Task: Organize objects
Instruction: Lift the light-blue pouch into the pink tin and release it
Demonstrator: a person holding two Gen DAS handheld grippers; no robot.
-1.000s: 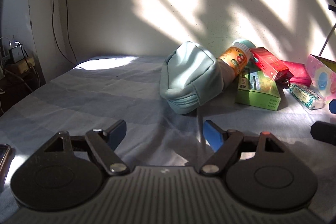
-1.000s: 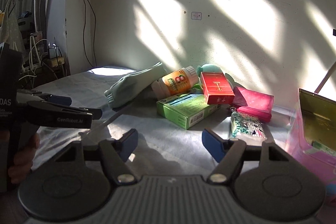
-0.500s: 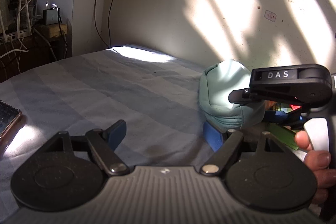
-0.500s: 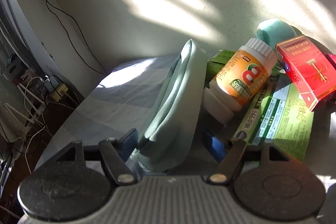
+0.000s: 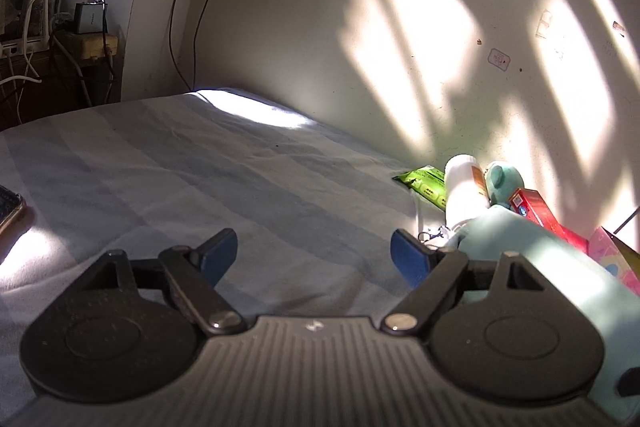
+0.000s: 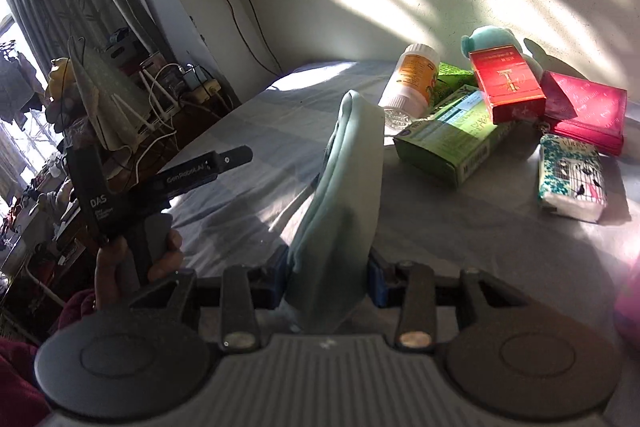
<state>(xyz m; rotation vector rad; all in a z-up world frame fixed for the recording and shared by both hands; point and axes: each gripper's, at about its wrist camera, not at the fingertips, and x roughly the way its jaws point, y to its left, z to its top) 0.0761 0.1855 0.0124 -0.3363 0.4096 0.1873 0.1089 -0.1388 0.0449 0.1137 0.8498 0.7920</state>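
My right gripper (image 6: 326, 281) is shut on a pale teal fabric pouch (image 6: 344, 183) and holds it upright above the striped bedsheet (image 6: 260, 147). The pouch also shows at the right of the left wrist view (image 5: 532, 259). My left gripper (image 5: 314, 255) is open and empty over the sheet; it also shows at the left of the right wrist view (image 6: 208, 167). By the wall lie an orange-label pill bottle (image 6: 412, 83), a green box (image 6: 452, 139), a red box (image 6: 506, 83), a magenta wallet (image 6: 584, 111), a tissue pack (image 6: 570, 181) and a teal plush (image 6: 490, 37).
The wall (image 5: 360, 27) runs behind the bed. A side table with chargers and cables (image 5: 80, 27) stands at the far left. A phone edge (image 5: 10, 211) lies at the left of the sheet. A pink box (image 5: 612, 259) sits at the right.
My right gripper has closed on the teal pouch and lifted it away from the pile. My left gripper has swung left, so the pile now sits at its right edge.
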